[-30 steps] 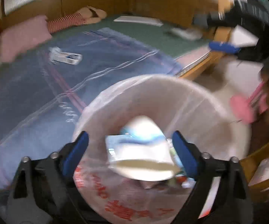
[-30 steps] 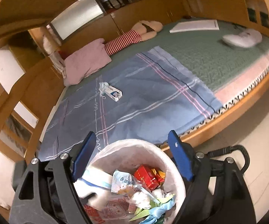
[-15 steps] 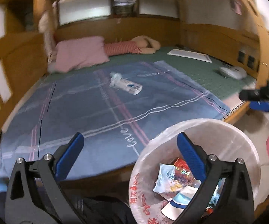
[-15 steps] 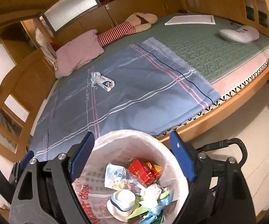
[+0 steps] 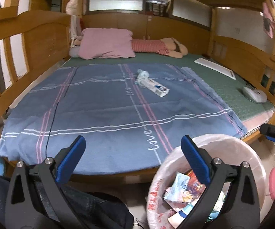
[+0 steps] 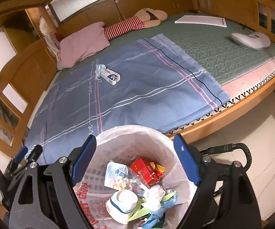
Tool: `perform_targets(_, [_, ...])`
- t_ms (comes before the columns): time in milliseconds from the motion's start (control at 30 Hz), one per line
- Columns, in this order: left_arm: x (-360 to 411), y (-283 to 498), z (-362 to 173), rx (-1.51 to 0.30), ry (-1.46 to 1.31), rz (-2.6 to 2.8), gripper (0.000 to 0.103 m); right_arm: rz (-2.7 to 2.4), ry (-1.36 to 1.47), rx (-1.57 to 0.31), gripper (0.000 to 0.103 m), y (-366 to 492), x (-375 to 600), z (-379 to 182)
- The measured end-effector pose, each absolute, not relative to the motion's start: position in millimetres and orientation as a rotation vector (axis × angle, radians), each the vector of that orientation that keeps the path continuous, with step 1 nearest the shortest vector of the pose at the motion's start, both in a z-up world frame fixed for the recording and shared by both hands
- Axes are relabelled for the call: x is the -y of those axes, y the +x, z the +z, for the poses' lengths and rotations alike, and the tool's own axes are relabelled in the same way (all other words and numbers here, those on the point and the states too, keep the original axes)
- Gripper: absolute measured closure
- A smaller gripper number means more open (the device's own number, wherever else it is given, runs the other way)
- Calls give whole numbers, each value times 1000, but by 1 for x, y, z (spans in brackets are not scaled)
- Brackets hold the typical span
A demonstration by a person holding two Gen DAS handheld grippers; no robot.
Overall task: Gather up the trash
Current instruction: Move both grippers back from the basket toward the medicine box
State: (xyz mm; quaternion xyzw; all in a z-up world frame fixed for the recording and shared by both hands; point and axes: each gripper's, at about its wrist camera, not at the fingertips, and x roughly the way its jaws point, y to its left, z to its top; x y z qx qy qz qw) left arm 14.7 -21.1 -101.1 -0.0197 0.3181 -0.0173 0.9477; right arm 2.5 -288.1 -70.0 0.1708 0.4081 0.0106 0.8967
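A white box with blue print [image 5: 155, 87] and a crumpled pale-blue face mask [image 5: 142, 75] lie together mid-bed on the blue plaid blanket [image 5: 99, 114]. My left gripper [image 5: 133, 143] is open and empty over the blanket's near edge. The lined trash bin [image 5: 213, 143] stands at its lower right. My right gripper [image 6: 135, 143] hangs open and empty right above the bin [image 6: 137, 131]. Inside lie a white paper cup [image 6: 124, 200], a red box [image 6: 145, 169] and a snack packet [image 6: 118, 175]. The box [image 6: 111, 75] and mask [image 6: 100, 69] also show far off on the bed.
A pink pillow [image 5: 107, 43] and a striped plush doll [image 5: 156, 46] lie at the head of the bed. A white board [image 6: 202, 21] and a white device [image 6: 250, 40] rest on the green mat. Wooden rails frame the bed; tiled floor [image 6: 252, 133] lies to the right.
The white cup that was between my left jaws above the bin now lies in the bin. My left gripper has swung left and rolled to face the bed. The right gripper barely shifted.
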Motion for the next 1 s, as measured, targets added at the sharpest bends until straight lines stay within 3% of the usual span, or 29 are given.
perform_targets(767, [-77, 122, -126, -811, -257, 211, 4, -13, 303, -888, 22, 22, 283, -75])
perform_targets(1000, [-78, 147, -135, -829, -150, 253, 4, 14, 284, -916, 22, 51, 276, -75])
